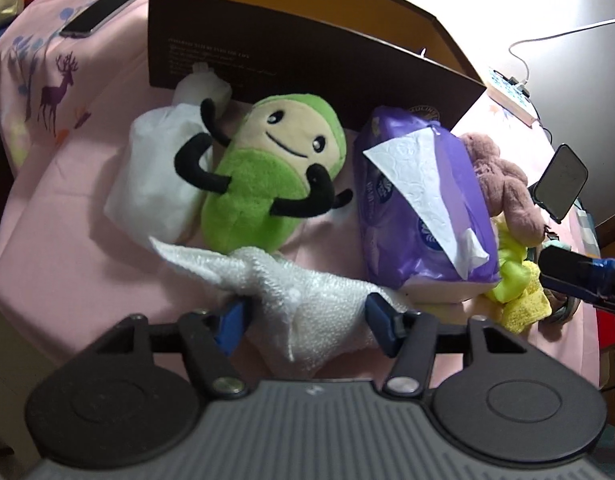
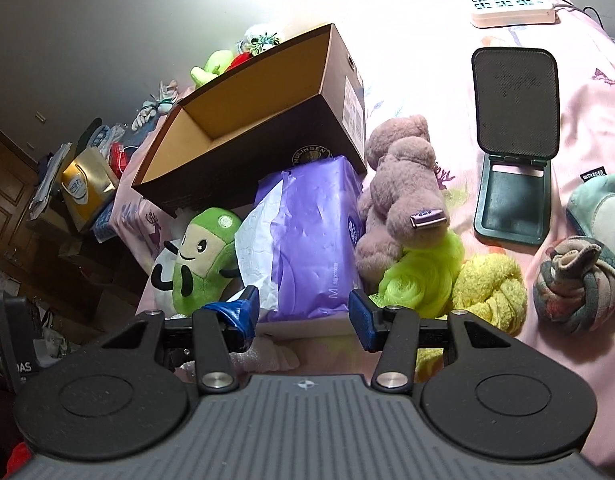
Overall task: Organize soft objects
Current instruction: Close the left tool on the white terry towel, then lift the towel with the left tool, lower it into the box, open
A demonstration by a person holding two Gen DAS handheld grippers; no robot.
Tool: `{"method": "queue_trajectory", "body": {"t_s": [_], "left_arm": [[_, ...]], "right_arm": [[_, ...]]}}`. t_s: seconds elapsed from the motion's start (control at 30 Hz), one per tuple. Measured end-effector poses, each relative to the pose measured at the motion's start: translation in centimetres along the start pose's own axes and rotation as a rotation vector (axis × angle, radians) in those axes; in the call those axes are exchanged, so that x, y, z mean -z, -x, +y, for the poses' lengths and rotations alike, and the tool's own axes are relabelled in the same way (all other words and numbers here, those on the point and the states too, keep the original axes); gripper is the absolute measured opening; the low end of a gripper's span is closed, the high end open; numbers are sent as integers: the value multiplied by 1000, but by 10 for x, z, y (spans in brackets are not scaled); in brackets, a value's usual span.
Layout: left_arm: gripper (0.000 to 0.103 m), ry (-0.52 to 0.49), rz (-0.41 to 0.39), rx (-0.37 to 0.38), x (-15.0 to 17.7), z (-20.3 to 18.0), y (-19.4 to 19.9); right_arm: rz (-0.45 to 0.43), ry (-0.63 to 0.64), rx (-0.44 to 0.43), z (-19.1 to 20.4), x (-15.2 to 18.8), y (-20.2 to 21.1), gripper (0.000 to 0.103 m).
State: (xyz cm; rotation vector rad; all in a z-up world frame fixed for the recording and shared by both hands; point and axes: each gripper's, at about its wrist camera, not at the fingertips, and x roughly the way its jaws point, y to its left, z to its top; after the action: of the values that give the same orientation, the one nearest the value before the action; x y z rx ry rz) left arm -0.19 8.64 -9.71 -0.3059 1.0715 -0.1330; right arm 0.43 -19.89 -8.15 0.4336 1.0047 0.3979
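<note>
Currently: soft items on pink bed sheet (image 1: 67, 240), two claws low in frame.
Left claw (image 1: 303, 316), lower centre, pinches a white knobbly cloth (image 1: 307, 296) between its blue pads. Right claw (image 2: 303, 312) stands spread, nothing between its pads. Beyond, mid-frame: green plush (image 1: 263, 172), purple tissue pack (image 1: 419, 200), mauve teddy (image 2: 403, 184), yellow-green bundle (image 2: 423, 276). Farthest, upper frame: open brown box (image 2: 243, 120).

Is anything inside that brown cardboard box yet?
No, the brown box shows only its bare tan floor and walls.
</note>
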Motion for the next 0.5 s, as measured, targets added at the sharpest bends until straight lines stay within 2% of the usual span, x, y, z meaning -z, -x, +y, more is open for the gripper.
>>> {"method": "queue_trajectory", "body": {"t_s": [0.07,0.13,0.17,0.2,0.27,0.4,0.5], "left_arm": [[55,-17,-14,-9,3,0,3],[47,-27,-26,-7,7,0,9],[37,-35,-33,-5,9,-1,13],[23,-38,-37,4,10,-1,18],[8,-34,-41,25,13,0,28],[6,-42,-98,7,18,-6,44],[5,-45,-111,2,19,-9,46]], "right_arm": [[10,6,0,2,-1,-4,33],[21,17,-3,5,-1,-7,33],[27,22,-5,6,-1,-8,33],[32,27,-9,7,-1,-10,33],[42,34,-18,7,-1,-13,33],[66,38,-33,7,1,-20,33],[73,41,-41,9,2,-21,33]]}}
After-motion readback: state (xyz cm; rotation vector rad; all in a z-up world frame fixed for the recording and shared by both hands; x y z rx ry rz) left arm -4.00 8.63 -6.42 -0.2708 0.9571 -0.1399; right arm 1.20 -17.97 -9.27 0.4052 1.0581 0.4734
